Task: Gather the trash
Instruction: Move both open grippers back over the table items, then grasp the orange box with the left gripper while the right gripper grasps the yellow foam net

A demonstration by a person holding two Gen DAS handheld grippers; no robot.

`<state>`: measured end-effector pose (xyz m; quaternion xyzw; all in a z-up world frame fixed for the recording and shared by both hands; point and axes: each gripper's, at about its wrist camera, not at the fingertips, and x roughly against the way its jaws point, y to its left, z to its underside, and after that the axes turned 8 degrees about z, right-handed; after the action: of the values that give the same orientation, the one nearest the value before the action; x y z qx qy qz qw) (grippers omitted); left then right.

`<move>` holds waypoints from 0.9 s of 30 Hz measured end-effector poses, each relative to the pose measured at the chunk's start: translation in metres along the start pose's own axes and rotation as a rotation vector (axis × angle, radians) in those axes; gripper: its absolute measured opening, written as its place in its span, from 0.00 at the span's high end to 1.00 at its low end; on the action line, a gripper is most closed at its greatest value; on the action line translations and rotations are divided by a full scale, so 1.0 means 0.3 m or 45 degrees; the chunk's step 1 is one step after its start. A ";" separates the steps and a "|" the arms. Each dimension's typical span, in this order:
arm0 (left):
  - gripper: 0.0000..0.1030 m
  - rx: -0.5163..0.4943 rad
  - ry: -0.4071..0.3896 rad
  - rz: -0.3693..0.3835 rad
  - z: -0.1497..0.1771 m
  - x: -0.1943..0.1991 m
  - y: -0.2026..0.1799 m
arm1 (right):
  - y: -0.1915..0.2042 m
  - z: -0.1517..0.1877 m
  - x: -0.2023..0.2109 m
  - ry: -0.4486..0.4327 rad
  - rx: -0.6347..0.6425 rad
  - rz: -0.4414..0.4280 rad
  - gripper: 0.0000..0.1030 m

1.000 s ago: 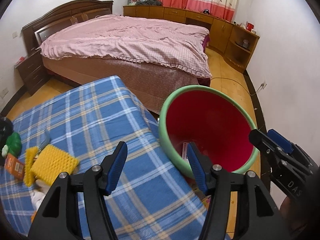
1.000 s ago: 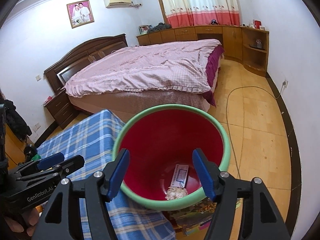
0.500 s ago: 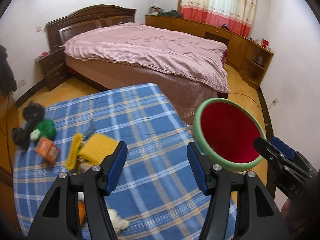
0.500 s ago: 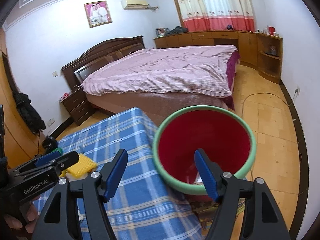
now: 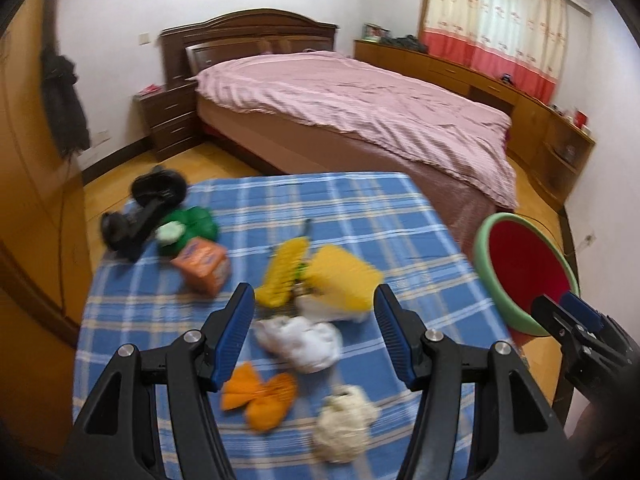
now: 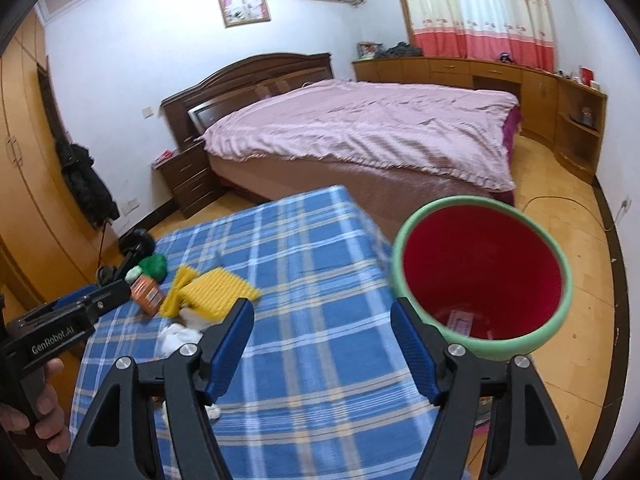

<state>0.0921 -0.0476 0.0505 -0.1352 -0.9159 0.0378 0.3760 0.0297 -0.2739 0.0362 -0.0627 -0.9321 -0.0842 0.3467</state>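
The left gripper hangs over the near end of the table, its jaws spread with nothing pinched; a white wad lies on the plaid cloth below the gap. Nearer than that wad lie an orange scrap and a cream wad, side by side. Just beyond the white wad sit a yellow sponge and a yellow brush, touching or nearly so. Left of these on the table stands an orange box, with a green bag just behind it at the table's left edge. The right gripper hovers over the table's right edge, jaws also spread and lately opened a little wider, nothing between them. The bin, red inside with a green rim, stands off the table's right side, and a small card lies in its bottom. Beyond the table's far end is the bed under a pink cover.
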 end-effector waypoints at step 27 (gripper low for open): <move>0.40 0.226 0.117 -0.129 0.002 -0.254 0.404 | 0.303 -0.037 -0.326 0.177 0.246 -0.096 0.26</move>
<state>0.1699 0.0477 -0.0224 -0.0566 -0.8964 0.0935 0.4296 0.1262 -0.1930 -0.0096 0.0120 -0.9112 -0.0113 0.4116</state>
